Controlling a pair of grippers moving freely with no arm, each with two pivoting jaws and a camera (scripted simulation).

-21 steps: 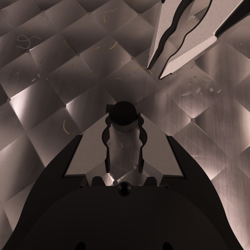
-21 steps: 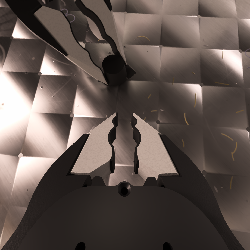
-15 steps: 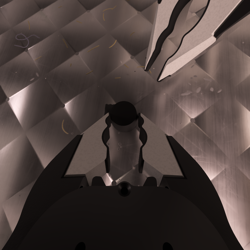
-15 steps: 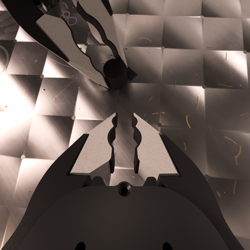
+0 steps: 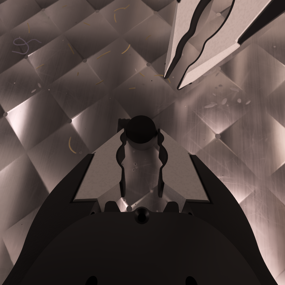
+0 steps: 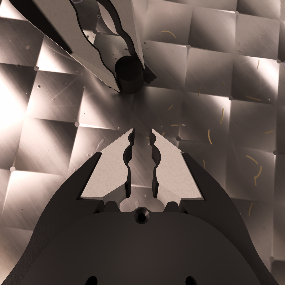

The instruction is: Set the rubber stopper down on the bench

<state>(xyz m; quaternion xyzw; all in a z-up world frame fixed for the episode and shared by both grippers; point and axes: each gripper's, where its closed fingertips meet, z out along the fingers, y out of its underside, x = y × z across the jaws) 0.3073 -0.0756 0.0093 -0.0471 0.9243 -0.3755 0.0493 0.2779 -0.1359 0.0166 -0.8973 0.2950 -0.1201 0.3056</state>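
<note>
Brushed metal in a quilted diamond pattern makes up the table [image 5: 46,138] under me, scratched and strewn with short yellow fibres [image 5: 71,145] and one pale looping thread [image 5: 23,46].

Through my left wrist view, my left gripper [image 5: 140,131] has its fingers [image 5: 106,166] closed on the rubber stopper [image 5: 141,132], a dark round plug pinched right at the tips, its flat top facing the camera. Whether its base already touches the table I cannot say for sure from this angle; a dark shadow sits close beneath it. My right gripper [image 5: 173,82] reaches in from the upper right, tips pointing down toward the table, well apart from the stopper.

Through my right wrist view, my right gripper [image 6: 142,131] holds nothing, its fingers [image 6: 114,166] parted by a narrow gap with bare table showing between them. Ahead and slightly left, my left gripper [image 6: 131,80] comes in from the upper left, clamped on the rubber stopper [image 6: 128,72], which stands upright, its lower edge at or very near the table [image 6: 208,74].
</note>
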